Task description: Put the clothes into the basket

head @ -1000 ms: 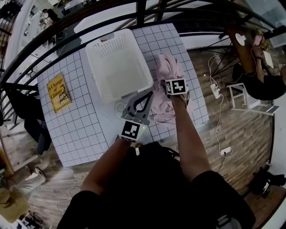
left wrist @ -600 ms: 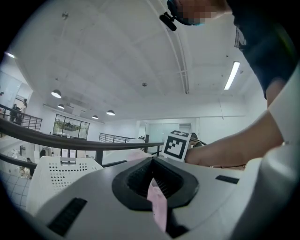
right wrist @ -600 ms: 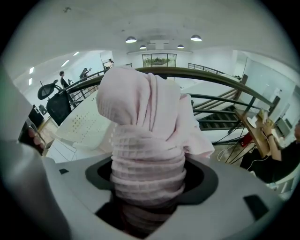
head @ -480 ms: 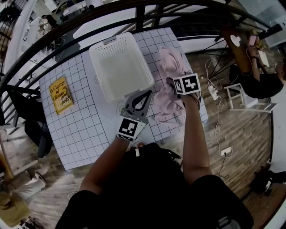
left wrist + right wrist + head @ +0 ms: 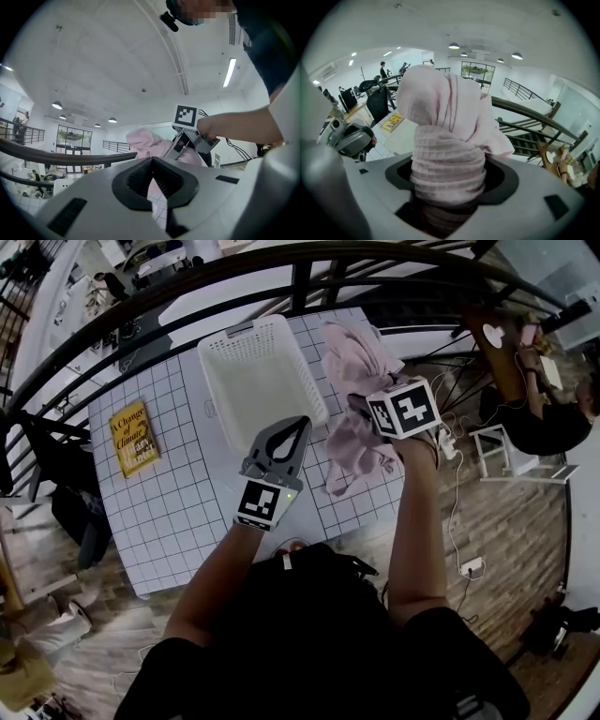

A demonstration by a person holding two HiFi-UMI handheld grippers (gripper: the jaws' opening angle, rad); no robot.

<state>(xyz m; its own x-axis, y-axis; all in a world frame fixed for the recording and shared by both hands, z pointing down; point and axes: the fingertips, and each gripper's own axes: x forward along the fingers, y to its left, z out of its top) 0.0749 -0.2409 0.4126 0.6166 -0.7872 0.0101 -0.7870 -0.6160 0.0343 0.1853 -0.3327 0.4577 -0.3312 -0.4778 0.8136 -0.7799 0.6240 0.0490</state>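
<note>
A white slatted basket stands on the gridded table, and nothing shows inside it. My right gripper is shut on a bunch of pink clothes just right of the basket. Part of the cloth rises above the jaws and the rest hangs down over the table's right side. In the right gripper view the pink waffle fabric fills the jaws of my right gripper. My left gripper is shut and holds nothing, its tips by the basket's near right corner. In its own view the left gripper faces the clothes.
A yellow book lies on the table's left part. A dark curved railing runs behind the table. To the right are wooden floor, a white step stool, a cable with a power strip and a seated person.
My right gripper has risen and carried the pink clothes up off the table beside the basket. My left gripper has lifted a little and stays shut.
</note>
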